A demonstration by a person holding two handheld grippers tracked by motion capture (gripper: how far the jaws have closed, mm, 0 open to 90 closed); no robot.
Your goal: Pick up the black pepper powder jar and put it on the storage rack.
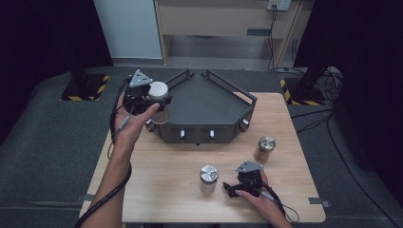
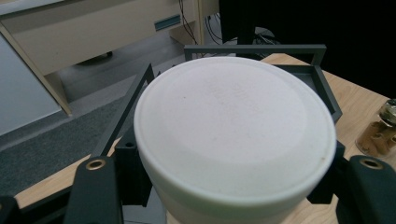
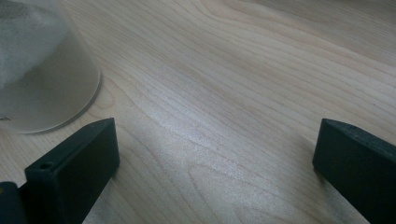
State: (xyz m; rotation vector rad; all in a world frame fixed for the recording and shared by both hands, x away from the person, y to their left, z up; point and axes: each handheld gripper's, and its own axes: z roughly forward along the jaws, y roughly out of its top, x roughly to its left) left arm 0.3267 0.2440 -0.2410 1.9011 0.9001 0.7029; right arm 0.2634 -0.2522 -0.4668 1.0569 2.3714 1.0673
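Clamping white-lidded jar (image 1: 159, 102): left tongs (image 1: 151, 100); right tongs (image 1: 229, 188) wide apart, empty.

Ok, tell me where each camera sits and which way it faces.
High view: above the person's side, looking forward and down on the table; both forearms, left gripper and right gripper show.
Left gripper view: rides the left gripper, facing the tray; its fingers clamp the white-lidded jar.
Right gripper view: rides the right gripper, low over the wood; open fingers, silver-lidded jar beside them.
Shared: the white-lidded jar, in the high and left gripper views.
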